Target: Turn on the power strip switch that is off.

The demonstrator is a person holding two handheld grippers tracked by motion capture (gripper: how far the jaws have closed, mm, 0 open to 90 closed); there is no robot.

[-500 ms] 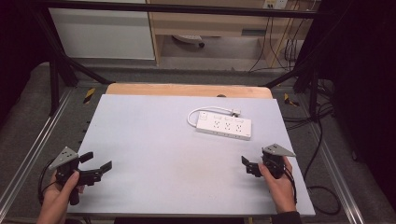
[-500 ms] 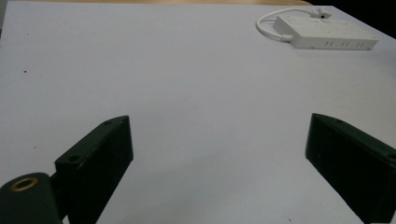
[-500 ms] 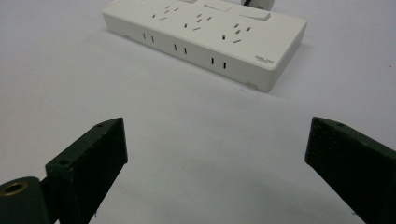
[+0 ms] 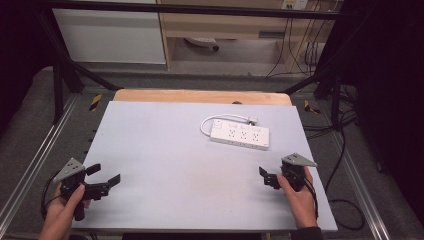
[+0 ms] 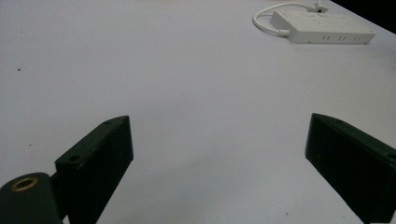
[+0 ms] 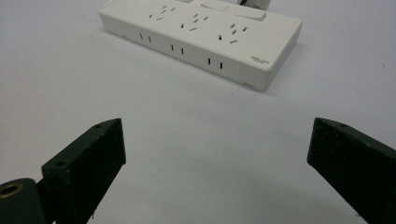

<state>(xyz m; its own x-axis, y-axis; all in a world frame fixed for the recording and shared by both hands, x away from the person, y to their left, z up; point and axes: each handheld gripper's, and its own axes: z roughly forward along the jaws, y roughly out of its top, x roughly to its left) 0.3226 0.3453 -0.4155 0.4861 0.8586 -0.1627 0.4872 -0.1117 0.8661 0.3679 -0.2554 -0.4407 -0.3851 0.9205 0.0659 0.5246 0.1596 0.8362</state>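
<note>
At the near edge of the pale grey worktop (image 4: 165, 150), a person's two hands each hold a gripper. The left gripper (image 4: 106, 174) sits at the near left corner, its jaws spread wide apart with nothing between them; the left gripper view shows bare worktop between the two black jaws. The left hand (image 4: 62, 207) wraps the handle from below. At the near right, the right gripper (image 4: 266, 177) is held by the right hand (image 4: 297, 197) just above the surface, and the right gripper view shows its jaws likewise set well apart and empty. Farther in, right of centre, a white power strip (image 4: 239, 133) lies flat on the worktop with its sockets facing up, well apart from both grippers though nearer the right one. Its white cord (image 4: 210, 121) loops from its left end round the far side and ends in a plug (image 4: 252, 120) just beyond the strip. Past the far edge of the worktop a strip of wood (image 4: 200, 97) shows, then the floor (image 4: 240, 62) and a pale cabinet (image 4: 112, 35).
</note>
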